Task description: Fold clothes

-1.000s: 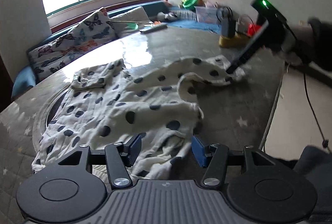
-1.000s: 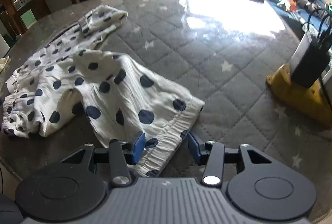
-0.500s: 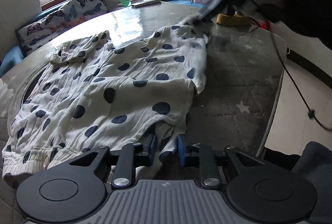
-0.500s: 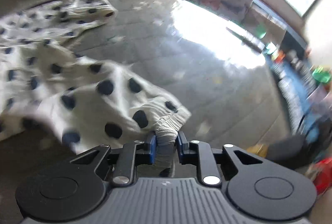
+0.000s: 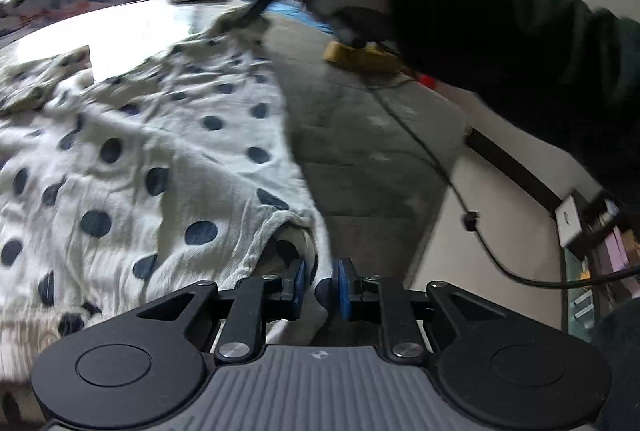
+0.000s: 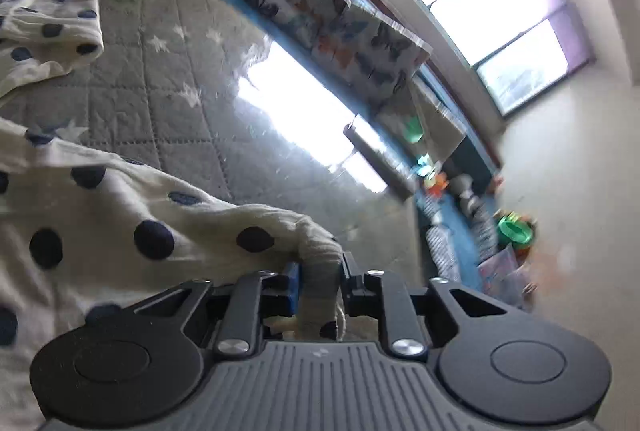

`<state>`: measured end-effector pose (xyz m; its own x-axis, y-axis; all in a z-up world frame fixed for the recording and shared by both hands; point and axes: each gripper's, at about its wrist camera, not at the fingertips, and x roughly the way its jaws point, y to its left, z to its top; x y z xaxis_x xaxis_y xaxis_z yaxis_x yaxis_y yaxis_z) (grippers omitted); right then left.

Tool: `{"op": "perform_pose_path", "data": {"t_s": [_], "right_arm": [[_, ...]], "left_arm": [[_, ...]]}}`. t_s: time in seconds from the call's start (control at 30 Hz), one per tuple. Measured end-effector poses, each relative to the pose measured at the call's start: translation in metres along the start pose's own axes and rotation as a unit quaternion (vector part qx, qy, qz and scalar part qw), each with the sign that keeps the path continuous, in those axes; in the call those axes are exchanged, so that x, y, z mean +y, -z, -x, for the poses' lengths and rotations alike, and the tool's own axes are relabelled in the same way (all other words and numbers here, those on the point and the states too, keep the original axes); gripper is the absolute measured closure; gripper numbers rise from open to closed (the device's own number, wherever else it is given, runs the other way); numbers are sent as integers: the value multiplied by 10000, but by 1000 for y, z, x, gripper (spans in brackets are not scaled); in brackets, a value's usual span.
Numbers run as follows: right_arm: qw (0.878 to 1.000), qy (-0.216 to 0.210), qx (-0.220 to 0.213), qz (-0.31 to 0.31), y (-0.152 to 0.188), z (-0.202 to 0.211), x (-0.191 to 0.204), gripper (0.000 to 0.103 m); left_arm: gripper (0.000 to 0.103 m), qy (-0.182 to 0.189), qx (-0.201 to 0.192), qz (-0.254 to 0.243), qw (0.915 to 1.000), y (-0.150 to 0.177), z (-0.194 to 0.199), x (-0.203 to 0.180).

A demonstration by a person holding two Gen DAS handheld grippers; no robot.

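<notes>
A white garment with dark blue dots (image 5: 132, 151) lies spread on the grey quilted table (image 5: 360, 151). My left gripper (image 5: 319, 289) is shut on its near edge. My right gripper (image 6: 320, 283) is shut on the ribbed cuff of the same garment (image 6: 120, 231) and holds it lifted above the table (image 6: 192, 79). In the left wrist view the right gripper (image 5: 256, 11) shows at the far end of the cloth, with the cloth stretched between the two. Another part of the garment lies at the upper left of the right wrist view (image 6: 48, 15).
A yellow block (image 5: 360, 53) with a black cable (image 5: 440, 171) sits on the table's right side. A remote (image 6: 380, 167) lies on the far table edge. A bench with butterfly cushions (image 6: 340, 27) and toys (image 6: 516, 231) runs behind, under the window.
Both grippers closed on the garment's edge and lifted it. The right gripper swung up and away, pulling the cloth taut and flatter across the table.
</notes>
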<state>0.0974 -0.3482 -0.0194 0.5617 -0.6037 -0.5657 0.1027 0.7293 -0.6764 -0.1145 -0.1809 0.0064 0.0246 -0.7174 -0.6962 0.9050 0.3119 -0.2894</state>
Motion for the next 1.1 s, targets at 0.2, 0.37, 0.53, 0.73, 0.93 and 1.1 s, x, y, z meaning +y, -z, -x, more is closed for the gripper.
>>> {"op": "perform_pose_path", "data": {"t_s": [0.2,0.37,0.53,0.73,0.93,1.1], "right_arm": [[9986,-368,-20,-372,8,2,-12,76],[9916,-695,-155,-1075,21,23,-42,76],[9733,-1578,-218,-1655,24,27,-52,76],[9587,-2034,24,-1988,18,-1,-38,76],[9528,-1873,106,-2385,11,-24,-45,70],[9613,-1554,-73,-2275,7,-15,-45,70]], "left_arm": [[71,-81,-154,0,9998,0,28,5],[62,-629,-566,10,9964,-5,61,17],[62,-1388,-609,414,9876,-9,71,54],[62,-1709,-377,876,9807,6,72,88],[61,-1790,-260,960,9788,14,75,90],[57,-2155,-538,914,9707,14,96,91]]}}
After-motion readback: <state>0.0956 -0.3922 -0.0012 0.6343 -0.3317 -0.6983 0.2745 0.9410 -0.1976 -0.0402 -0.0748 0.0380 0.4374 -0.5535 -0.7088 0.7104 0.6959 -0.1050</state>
